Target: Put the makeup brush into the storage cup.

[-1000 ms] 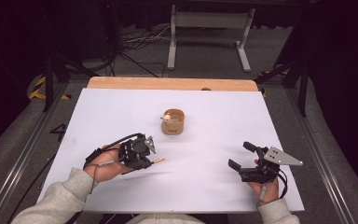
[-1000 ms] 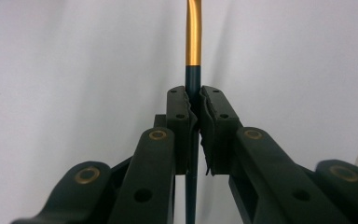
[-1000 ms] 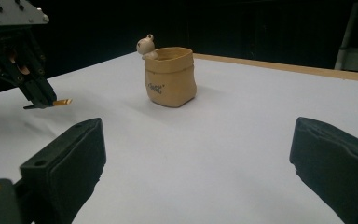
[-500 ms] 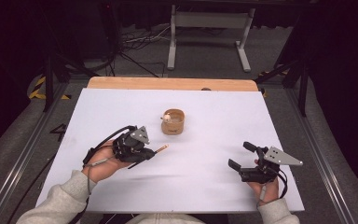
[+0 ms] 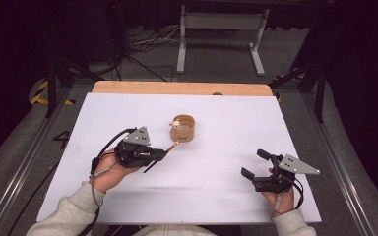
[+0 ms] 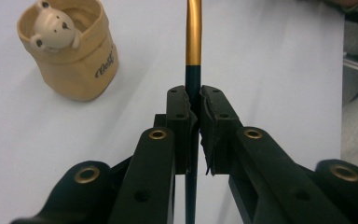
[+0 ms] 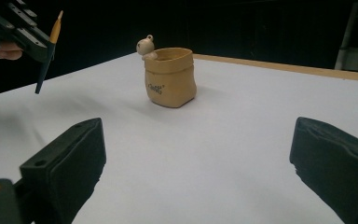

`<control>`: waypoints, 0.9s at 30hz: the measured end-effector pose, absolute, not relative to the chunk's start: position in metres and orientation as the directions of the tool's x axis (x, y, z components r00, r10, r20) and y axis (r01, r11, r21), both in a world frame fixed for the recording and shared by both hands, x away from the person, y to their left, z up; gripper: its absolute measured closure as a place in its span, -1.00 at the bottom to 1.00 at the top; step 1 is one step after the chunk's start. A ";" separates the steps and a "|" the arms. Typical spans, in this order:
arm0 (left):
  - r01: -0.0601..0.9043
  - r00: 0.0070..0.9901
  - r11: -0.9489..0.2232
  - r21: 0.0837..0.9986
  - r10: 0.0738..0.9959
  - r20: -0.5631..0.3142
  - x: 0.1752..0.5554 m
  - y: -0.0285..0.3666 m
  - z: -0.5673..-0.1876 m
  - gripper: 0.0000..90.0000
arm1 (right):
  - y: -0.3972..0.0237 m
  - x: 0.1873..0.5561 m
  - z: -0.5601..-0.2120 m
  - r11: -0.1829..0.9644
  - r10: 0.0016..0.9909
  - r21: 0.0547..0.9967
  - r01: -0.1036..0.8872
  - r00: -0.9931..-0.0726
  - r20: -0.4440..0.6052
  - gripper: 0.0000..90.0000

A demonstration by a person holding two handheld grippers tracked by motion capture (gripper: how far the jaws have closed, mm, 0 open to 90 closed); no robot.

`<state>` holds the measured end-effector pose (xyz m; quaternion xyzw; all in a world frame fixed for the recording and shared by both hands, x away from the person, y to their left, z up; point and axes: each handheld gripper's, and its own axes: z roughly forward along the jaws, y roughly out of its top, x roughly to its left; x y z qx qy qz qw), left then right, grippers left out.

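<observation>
Compared with a second ago, the left gripper [image 5: 163,154] is sitting higher and nearer the pen holder [image 5: 183,128], its grey plate now tipped up and the pen [image 6: 193,32] angling toward the holder instead of lying low over the tabletop [image 5: 226,162]. Its jaws are clamping the pen's dark shaft, the gold end pointing ahead. The holder is standing around the tabletop's middle, toward the far edge. The right gripper [image 5: 256,164] is resting near the near right corner, jaws spread wide, unmoved.

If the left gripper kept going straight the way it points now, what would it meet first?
Probably the tan pot: the left gripper, shut on a pen, aims toward it. Its own view puts the pot slightly aside, so it might pass close by.
</observation>
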<state>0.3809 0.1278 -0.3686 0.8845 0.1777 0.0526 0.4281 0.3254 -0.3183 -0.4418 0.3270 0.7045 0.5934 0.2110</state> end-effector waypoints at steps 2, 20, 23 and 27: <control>0.263 0.931 -0.545 0.796 0.361 -0.061 0.381 0.130 -0.369 0.83 | -0.318 0.325 -0.442 0.081 0.711 0.974 0.210 -0.697 0.091 -0.92; 0.197 0.932 -0.309 0.930 0.354 -0.080 0.376 0.139 -0.377 0.83 | -0.318 0.325 -0.442 0.083 0.707 0.975 0.206 -0.702 0.088 -0.91; 0.184 0.932 -0.273 0.944 0.354 -0.079 0.375 0.140 -0.378 0.83 | -0.318 0.325 -0.442 0.083 0.707 0.975 0.208 -0.701 0.090 -0.91; 0.162 0.933 -0.219 0.962 0.352 -0.077 0.374 0.141 -0.379 0.83 | -0.318 0.325 -0.442 0.083 0.706 0.975 0.207 -0.702 0.089 -0.91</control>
